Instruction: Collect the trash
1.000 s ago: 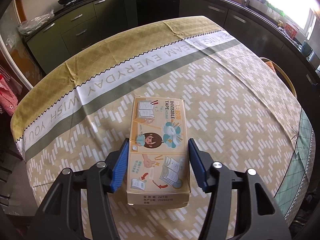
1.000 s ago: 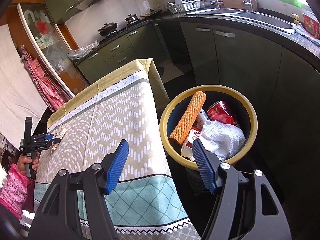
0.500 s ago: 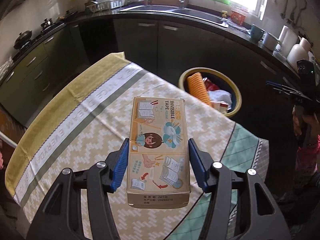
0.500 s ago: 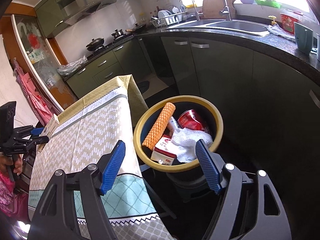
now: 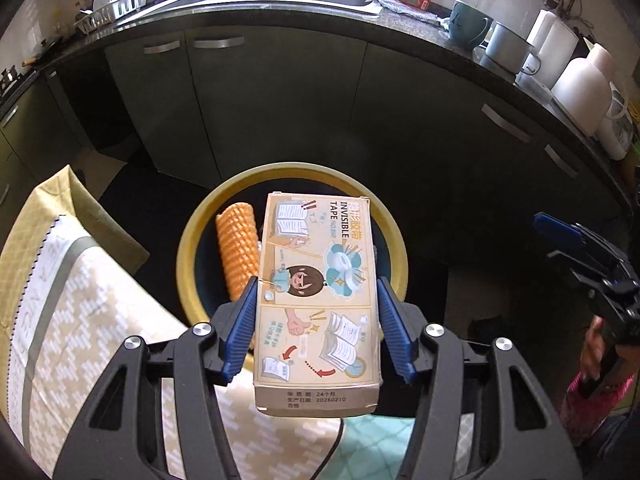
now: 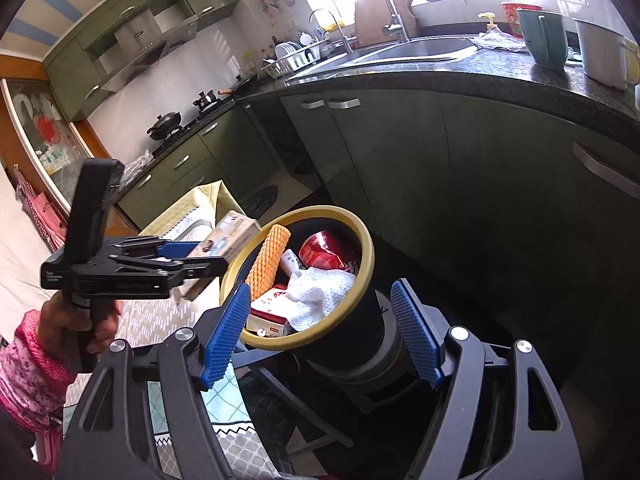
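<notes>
The tape box [image 5: 316,304] is clamped between the blue pads of the left gripper [image 5: 316,320], gripped across its width with its long side running forward past the fingertips. Ahead of and below that gripper, the yellow-rimmed trash bin [image 5: 192,264] is seen, and the far half of the box is already hung over its mouth. From the right wrist view the same box [image 6: 230,238] is seen poking over the near edge of the rim [image 6: 366,258].

The right gripper [image 6: 320,330] is held with its jaws wide and nothing between them, the bin framed just ahead.

Inside the bin an orange mesh roll [image 6: 266,262] is propped against the rim, beside a red can [image 6: 326,250], a white cloth [image 6: 320,292] and a red-and-white carton [image 6: 268,310].

The risks, as judged from here: only the rear half of the box is gripped, so if it is released too early, the near end could be dropped on the rim or the tablecloth [image 5: 80,320] behind it and tipped outside. The roll is stood right under the box's left edge, so the box could be caught on it and left bridging the opening. The bin looks fairly full, so a bounce out cannot be ruled out.
</notes>
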Action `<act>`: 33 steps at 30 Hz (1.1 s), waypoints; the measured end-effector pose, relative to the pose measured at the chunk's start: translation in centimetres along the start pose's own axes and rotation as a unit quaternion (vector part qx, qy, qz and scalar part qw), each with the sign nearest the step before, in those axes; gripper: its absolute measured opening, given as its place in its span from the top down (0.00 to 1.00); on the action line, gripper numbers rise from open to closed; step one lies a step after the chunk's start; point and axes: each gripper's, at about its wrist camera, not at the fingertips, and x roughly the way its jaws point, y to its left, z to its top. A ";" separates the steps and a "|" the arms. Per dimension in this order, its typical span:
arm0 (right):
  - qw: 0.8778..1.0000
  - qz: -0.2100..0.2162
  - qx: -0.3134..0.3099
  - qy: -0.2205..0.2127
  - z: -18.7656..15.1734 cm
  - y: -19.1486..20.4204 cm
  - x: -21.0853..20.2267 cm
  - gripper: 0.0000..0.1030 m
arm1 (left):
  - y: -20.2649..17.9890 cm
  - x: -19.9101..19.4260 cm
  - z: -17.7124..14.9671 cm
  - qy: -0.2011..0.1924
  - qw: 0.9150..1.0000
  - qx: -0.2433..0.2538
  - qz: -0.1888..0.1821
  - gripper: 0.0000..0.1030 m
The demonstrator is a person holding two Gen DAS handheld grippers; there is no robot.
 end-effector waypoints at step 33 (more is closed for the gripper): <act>0.980 0.126 -0.152 0.009 -3.7 12.6 -3.4 0.20 | 1.6 -27.6 -28.2 -0.224 0.887 -0.271 0.298 0.07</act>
